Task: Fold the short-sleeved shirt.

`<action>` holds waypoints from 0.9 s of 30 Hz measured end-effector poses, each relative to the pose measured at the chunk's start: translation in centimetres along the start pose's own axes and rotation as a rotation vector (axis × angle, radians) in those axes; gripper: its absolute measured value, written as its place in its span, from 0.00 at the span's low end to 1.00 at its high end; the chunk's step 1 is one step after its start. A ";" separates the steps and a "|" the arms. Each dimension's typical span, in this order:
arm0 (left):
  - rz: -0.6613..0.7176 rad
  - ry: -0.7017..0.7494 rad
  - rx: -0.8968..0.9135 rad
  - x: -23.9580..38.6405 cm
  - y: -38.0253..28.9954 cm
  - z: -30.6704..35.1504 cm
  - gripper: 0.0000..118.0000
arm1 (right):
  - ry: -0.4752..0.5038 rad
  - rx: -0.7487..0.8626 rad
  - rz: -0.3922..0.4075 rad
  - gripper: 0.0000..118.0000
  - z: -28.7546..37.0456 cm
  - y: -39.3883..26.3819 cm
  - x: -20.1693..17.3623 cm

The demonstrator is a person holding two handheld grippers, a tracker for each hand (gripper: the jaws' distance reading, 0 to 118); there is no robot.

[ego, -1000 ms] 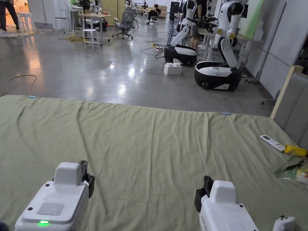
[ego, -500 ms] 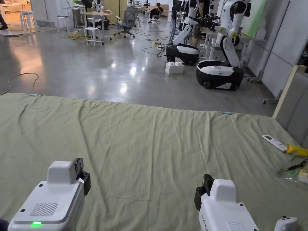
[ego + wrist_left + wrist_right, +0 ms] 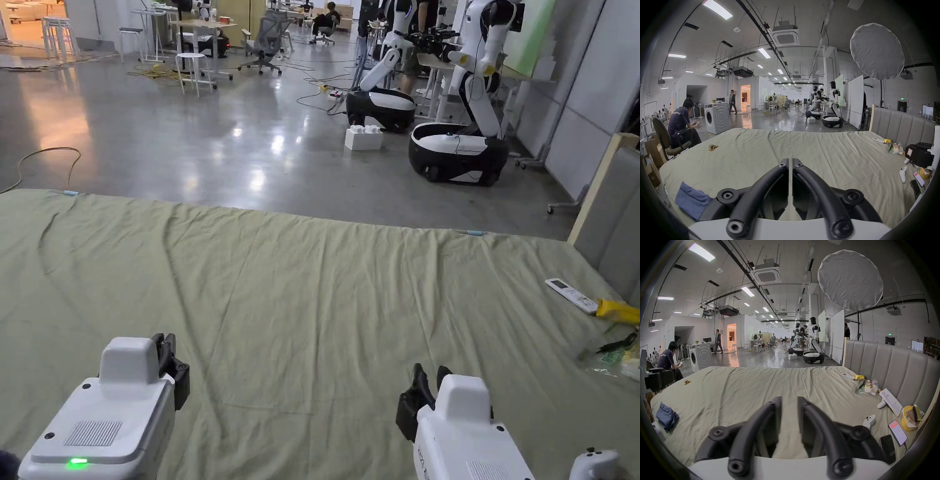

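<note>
A bunched blue garment lies on the green bed sheet near its left front corner; it also appears in the right gripper view as the blue garment. My left gripper hovers low over the sheet at the front left. Its jaws stand almost together with nothing between them, as the left gripper shows up close. At the front right, my right gripper has its jaws apart and holds nothing. The right gripper is blurred. Both grippers are well to the right of the garment.
Along the bed's right side by the grey headboard lie a white remote, a yellow object, a white controller, snack bags and phones. A person sits on a chair left of the bed. Wheeled robots stand beyond.
The right gripper's jaws have come apart; they were together before. The left gripper stays low at the front left. The head camera has tipped slightly.
</note>
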State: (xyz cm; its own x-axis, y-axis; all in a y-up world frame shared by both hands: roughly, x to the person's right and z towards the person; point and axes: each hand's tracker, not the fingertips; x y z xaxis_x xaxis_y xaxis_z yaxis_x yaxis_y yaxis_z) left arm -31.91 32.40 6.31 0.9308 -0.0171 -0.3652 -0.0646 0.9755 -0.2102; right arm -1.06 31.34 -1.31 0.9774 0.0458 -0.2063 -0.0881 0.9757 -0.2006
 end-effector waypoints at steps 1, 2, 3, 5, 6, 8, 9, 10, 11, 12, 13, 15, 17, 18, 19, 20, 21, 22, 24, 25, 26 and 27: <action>-0.006 0.006 -0.005 0.1 -0.2 -0.1 0.17 | 0.004 -0.002 -0.005 0.31 0.0 -0.1 0.0; -0.008 0.010 -0.003 0.0 -0.3 0.0 0.32 | 0.002 -0.001 -0.007 0.41 0.0 -0.1 -0.1; -0.009 0.014 -0.001 0.0 -0.5 0.0 0.43 | -0.009 0.000 -0.006 0.49 0.0 -0.2 -0.1; -0.002 0.029 0.007 0.0 -0.6 0.1 0.60 | -0.024 0.002 -0.002 0.59 0.0 -0.3 -0.2; -0.001 0.032 0.007 -0.2 -0.5 0.2 0.63 | -0.027 0.004 -0.002 0.62 0.1 -0.2 -0.2; -0.004 0.041 0.004 -0.2 -0.6 0.2 0.67 | -0.036 0.004 -0.002 0.73 0.0 -0.2 -0.2; -0.006 0.045 0.004 -0.2 -0.6 0.2 0.69 | -0.037 0.003 -0.002 0.78 0.0 -0.2 -0.1; -0.007 0.049 0.003 -0.3 -0.6 0.1 0.72 | -0.038 0.004 -0.004 0.82 0.0 -0.2 -0.1; -0.005 0.049 0.003 -0.3 -0.6 0.2 0.77 | -0.034 0.005 -0.008 0.84 -0.1 -0.1 0.0; -0.002 0.046 0.006 -0.3 -0.6 0.2 0.81 | -0.024 0.010 -0.016 0.85 0.0 -0.1 0.1; 0.001 0.043 0.007 -0.3 -0.6 0.3 0.85 | -0.013 0.018 -0.026 0.87 -0.1 -0.1 0.3; 0.002 0.031 0.008 -0.4 -0.5 0.3 0.91 | 0.017 0.025 -0.040 0.95 -0.2 -0.2 0.5; -0.011 0.024 0.008 -0.3 -0.4 0.3 0.93 | 0.011 0.015 -0.028 0.99 -0.3 -0.2 0.3; -0.022 0.023 0.006 -0.2 -0.4 0.3 0.93 | 0.007 0.018 -0.019 0.99 -0.3 -0.2 0.2; -0.034 0.023 0.004 -0.2 -0.4 0.2 0.94 | 0.008 0.028 -0.001 1.00 -0.4 -0.1 0.1; -0.041 0.022 0.004 -0.1 -0.5 0.2 0.94 | 0.015 0.030 0.006 1.00 -0.5 -0.1 0.2; -0.047 0.022 0.003 -0.1 -0.5 0.2 0.94 | 0.023 0.030 0.004 1.00 -0.5 -0.1 0.1; -0.049 0.021 0.003 -0.1 -0.4 0.2 0.94 | 0.034 0.035 -0.001 1.00 -0.5 -0.1 0.1; -0.044 0.020 0.004 -0.2 -0.4 0.2 0.94 | 0.034 0.041 -0.012 1.00 -0.6 -0.1 0.2; -0.032 0.020 0.005 -0.3 -0.4 0.2 0.94 | 0.029 0.036 -0.019 1.00 -0.6 -0.1 0.2; -0.019 0.018 0.004 -0.5 -0.4 0.2 0.94 | 0.023 0.026 -0.030 1.00 -0.7 -0.1 0.2; -0.001 0.018 0.001 -0.7 -0.3 0.1 0.94 | 0.009 0.016 -0.040 1.00 -0.8 0.0 0.2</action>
State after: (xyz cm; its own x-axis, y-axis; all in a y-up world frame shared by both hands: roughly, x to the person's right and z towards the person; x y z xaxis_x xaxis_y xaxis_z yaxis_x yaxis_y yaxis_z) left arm -32.51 32.11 6.72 0.9242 -0.0221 -0.3811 -0.0632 0.9757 -0.2099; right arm -1.00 31.14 -2.06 0.9783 0.0044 -0.2072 -0.0455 0.9799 -0.1941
